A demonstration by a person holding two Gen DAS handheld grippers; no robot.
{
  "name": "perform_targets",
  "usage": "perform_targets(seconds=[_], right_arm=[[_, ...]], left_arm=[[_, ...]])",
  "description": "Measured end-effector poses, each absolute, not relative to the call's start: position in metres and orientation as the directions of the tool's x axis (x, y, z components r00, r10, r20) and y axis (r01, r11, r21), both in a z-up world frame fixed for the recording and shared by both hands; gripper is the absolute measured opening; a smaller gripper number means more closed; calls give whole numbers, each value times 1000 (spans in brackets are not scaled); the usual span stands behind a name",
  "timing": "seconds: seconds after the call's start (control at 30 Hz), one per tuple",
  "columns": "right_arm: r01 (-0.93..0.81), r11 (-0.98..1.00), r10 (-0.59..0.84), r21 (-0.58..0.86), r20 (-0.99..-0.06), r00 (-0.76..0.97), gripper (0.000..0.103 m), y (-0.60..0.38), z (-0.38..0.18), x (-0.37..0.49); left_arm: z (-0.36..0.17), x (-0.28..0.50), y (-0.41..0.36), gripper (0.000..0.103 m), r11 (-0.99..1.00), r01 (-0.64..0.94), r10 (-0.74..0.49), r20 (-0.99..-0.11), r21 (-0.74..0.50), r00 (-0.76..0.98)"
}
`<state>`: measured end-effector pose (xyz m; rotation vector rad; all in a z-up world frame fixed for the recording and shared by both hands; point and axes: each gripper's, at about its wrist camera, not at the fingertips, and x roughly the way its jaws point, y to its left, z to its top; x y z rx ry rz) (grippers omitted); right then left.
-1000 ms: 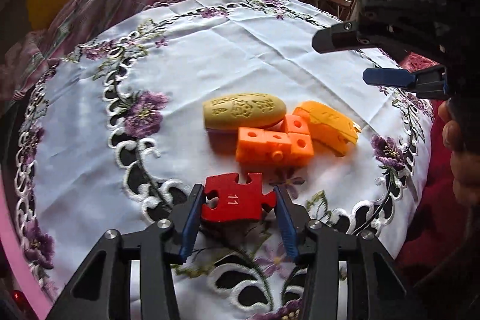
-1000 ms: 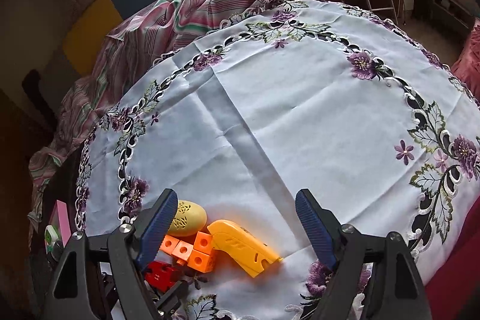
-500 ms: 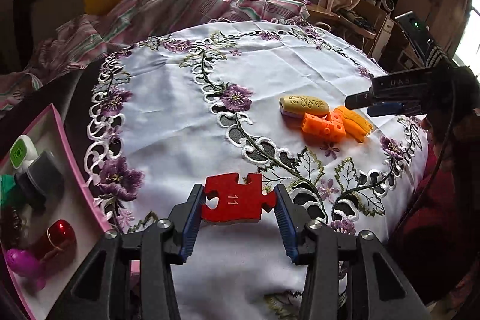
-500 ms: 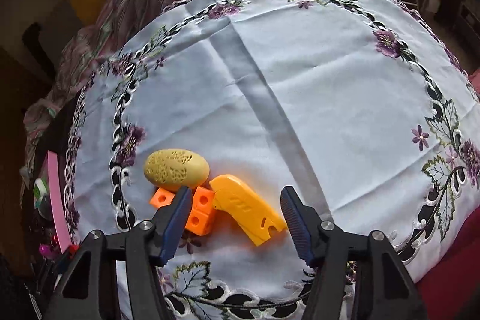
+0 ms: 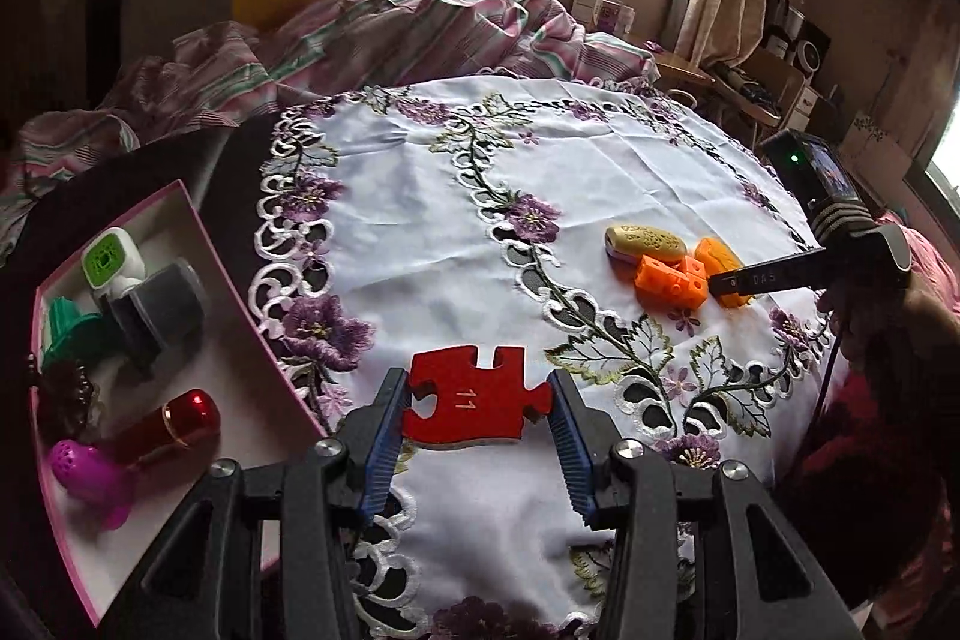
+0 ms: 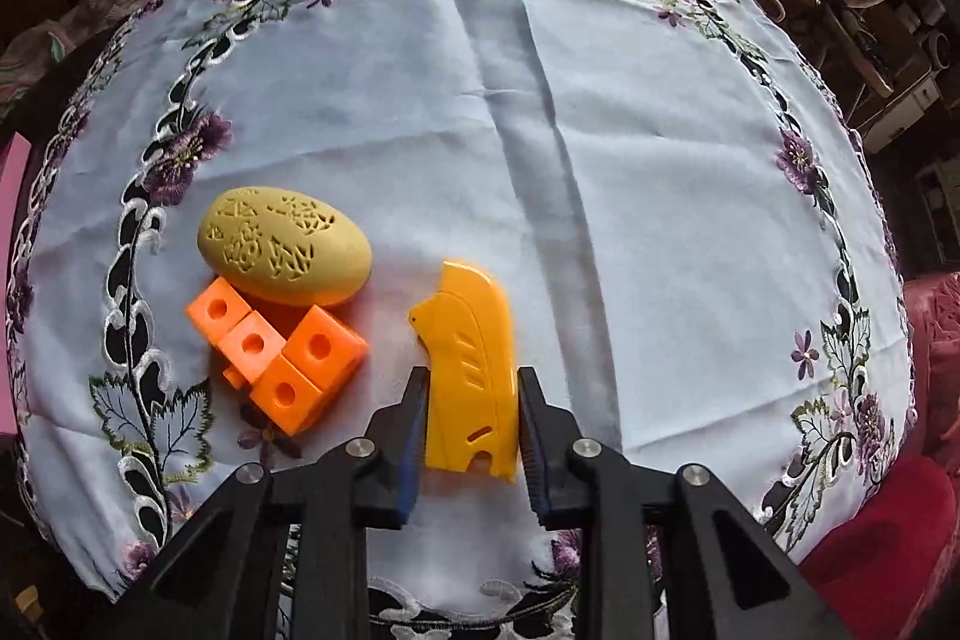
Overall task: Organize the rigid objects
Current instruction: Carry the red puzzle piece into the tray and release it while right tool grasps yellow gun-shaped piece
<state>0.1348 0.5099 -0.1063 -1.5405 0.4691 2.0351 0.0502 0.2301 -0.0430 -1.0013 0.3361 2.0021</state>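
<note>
My left gripper [image 5: 477,388] is shut on a flat red puzzle piece [image 5: 474,403] marked 11, held above the near edge of the tablecloth. My right gripper [image 6: 473,379] points steeply down, its jaws closing on a yellow plastic piece [image 6: 471,340], with both pads pressed against its sides. Left of it lie a cluster of orange cubes [image 6: 279,349] and an olive carved egg shape [image 6: 285,244]. In the left wrist view the same group sits far right: the egg [image 5: 645,244], the cubes [image 5: 669,280] and the right gripper [image 5: 729,283] on the yellow piece [image 5: 717,250].
A pink-rimmed box [image 5: 198,232] stands off the table's left edge and holds several small items, among them a red cylinder [image 5: 180,418] and a grey one [image 5: 159,310]. A white embroidered cloth [image 5: 420,220] covers the round table. Striped fabric [image 5: 360,34] is heaped behind it.
My left gripper has carried the red puzzle piece away from the orange group, toward the box on the left. My right gripper has come down over the yellow piece and closed on it.
</note>
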Motion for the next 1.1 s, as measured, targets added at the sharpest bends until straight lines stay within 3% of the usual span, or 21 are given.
perform_targets(seconds=[0.13,0.5,0.8,1.1], right_arm=[[-636,-772,190,5,-952,-239,27,518,-108,141],[-620,-783,235,-44,-944,-230,27,514,-110,143],[-616,-786,243,-50,-941,-234,27,516,-110,146],[-605,-793,261,-72,-937,-232,27,514,-111,142]], left_arm=[[-38,36,212,47,-666,-732,551,-758,-146,-350],[-32,9,135,47,-796,-583,482,-755,-163,-446],[-37,-13,54,47,-913,-388,333,-775,-124,-537],[-31,-10,53,47,-922,-375,310,-767,-97,-562]])
